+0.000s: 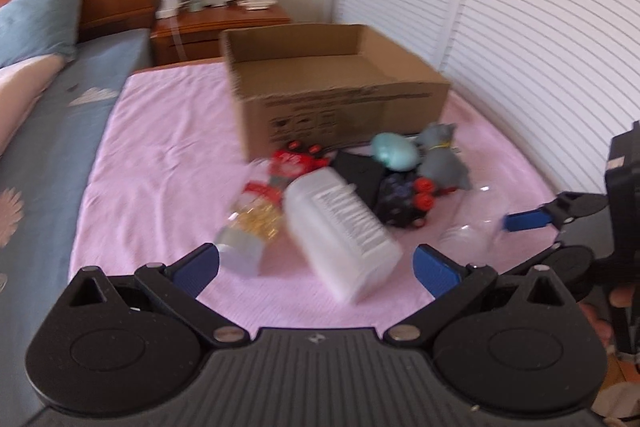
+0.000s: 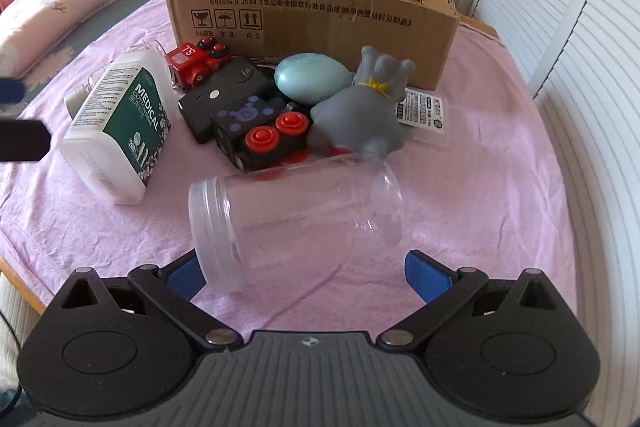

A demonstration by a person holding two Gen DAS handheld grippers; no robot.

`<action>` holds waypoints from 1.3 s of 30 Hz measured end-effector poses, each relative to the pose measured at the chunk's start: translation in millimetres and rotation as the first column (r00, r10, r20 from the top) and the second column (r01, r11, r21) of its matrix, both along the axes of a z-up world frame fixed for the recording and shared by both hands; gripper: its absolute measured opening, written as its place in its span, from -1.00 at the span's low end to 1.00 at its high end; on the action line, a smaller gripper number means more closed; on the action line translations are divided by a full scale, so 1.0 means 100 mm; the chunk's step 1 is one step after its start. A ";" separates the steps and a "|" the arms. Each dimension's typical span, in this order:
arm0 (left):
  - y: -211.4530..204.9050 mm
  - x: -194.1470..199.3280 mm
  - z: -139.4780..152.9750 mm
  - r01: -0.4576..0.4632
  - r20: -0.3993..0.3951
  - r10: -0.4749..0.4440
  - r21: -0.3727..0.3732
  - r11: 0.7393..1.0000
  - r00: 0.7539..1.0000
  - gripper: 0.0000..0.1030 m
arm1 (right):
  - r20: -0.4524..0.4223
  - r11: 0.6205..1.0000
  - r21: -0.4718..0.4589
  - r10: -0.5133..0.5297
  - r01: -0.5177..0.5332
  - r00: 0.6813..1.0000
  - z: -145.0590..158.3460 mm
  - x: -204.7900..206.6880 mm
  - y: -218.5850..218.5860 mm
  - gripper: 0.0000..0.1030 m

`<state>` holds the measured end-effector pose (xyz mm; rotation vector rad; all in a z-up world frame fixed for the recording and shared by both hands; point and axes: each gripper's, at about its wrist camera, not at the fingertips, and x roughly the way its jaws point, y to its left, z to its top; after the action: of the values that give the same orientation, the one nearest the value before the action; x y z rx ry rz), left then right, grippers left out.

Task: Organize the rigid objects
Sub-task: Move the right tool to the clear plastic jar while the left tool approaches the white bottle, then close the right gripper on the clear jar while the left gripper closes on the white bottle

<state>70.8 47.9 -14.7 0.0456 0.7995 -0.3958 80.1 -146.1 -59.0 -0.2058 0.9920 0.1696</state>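
On the pink cloth (image 2: pixel 500 163) over the bed, a clear plastic jar (image 2: pixel 296 223) lies on its side just ahead of my right claw (image 2: pixel 308 275), whose jaws stand spread and empty. The cardboard box (image 2: pixel 320 23) sits open behind the toy pile. I judge the jar light, stiff and slippery, so I would pinch across its ribbed neck, not the smooth wall. My left claw (image 1: pixel 316 267) is likewise spread, facing the white cotton-swab tub (image 1: pixel 344 223).
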 end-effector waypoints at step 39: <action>-0.32 -0.05 -0.71 0.199 -0.008 -0.199 0.087 0.976 0.980 0.99 | 0.104 0.988 0.054 0.136 -0.142 0.985 -0.06 -0.20 -0.23 1.00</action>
<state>65.9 15.8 -85.3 0.2086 0.8137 -0.5497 60.0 -168.7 -65.2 -0.2255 0.8721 0.3145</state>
